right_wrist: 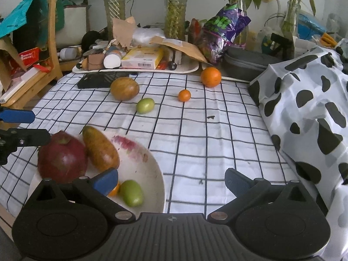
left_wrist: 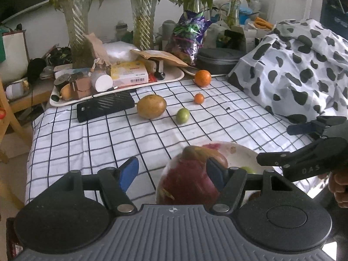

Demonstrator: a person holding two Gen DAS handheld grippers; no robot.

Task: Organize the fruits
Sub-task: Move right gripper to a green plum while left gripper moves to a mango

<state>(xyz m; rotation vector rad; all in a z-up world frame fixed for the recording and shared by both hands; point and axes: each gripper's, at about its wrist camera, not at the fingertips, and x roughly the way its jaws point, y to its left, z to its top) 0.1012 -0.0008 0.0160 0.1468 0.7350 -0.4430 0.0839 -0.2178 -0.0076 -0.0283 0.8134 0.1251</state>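
Observation:
A white bowl (right_wrist: 152, 174) on the checked cloth holds a red dragon fruit (right_wrist: 62, 157), a brown oblong fruit (right_wrist: 101, 150), a green fruit (right_wrist: 131, 192) and a partly hidden orange one. My left gripper (left_wrist: 173, 173) is open just above the dragon fruit (left_wrist: 184, 182), which sits between its jaws. My right gripper (right_wrist: 171, 182) is open and empty over the bowl's right rim. On the cloth farther back lie a brown round fruit (right_wrist: 124, 88), a green fruit (right_wrist: 145, 105), a small orange (right_wrist: 184, 95) and a large orange (right_wrist: 210, 76).
A black flat device (right_wrist: 95, 80) lies at the cloth's far left. A cluttered white tray (right_wrist: 191, 69), glass vases and a grey case (right_wrist: 245, 63) line the back. A cow-print cloth (right_wrist: 304, 113) is heaped on the right. A wooden chair (right_wrist: 41, 74) stands left.

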